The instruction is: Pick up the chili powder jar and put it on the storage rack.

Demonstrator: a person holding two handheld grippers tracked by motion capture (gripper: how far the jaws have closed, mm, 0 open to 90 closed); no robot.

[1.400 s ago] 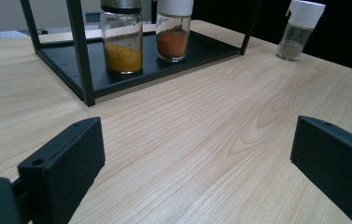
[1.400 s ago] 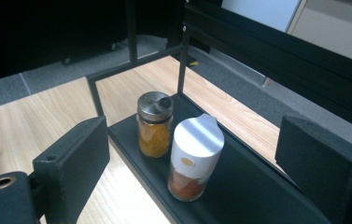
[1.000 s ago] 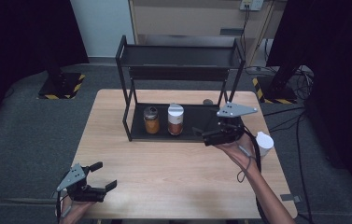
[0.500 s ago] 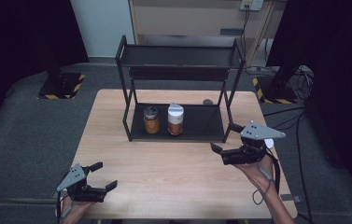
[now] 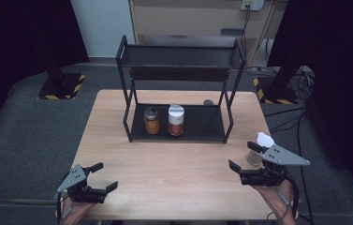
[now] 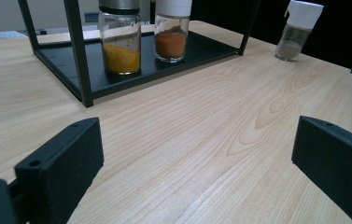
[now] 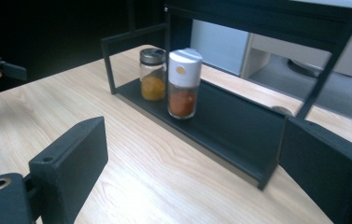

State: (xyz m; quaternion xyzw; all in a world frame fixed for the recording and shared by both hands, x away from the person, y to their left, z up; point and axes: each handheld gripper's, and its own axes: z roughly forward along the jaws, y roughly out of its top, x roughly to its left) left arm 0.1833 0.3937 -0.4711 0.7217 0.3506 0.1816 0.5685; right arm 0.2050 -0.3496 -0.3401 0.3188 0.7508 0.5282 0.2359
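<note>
Two jars (image 5: 164,120) sit on the rack (image 5: 179,131), centre frame; a third (image 5: 257,151) waits lower right beside the wide-open right tool (image 5: 240,159); left tool (image 5: 105,177) wide too.

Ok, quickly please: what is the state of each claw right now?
Left claw: open, holding nothing, low over the table.
Right claw: open, holding nothing.

Black two-tier rack (image 5: 179,56) toward the back of the light wood table (image 5: 165,164) — two spice jars side by side on the bottom shelf, nearly touching. Metal-lidded jar (image 5: 151,120) with yellow powder on the left, white-capped jar (image 5: 175,120) with reddish-orange powder on the right. Small dark round thing (image 5: 208,102) just behind the rack — can't tell what. Hazard-striped base plate (image 5: 62,86) off on the grey floor.
</note>
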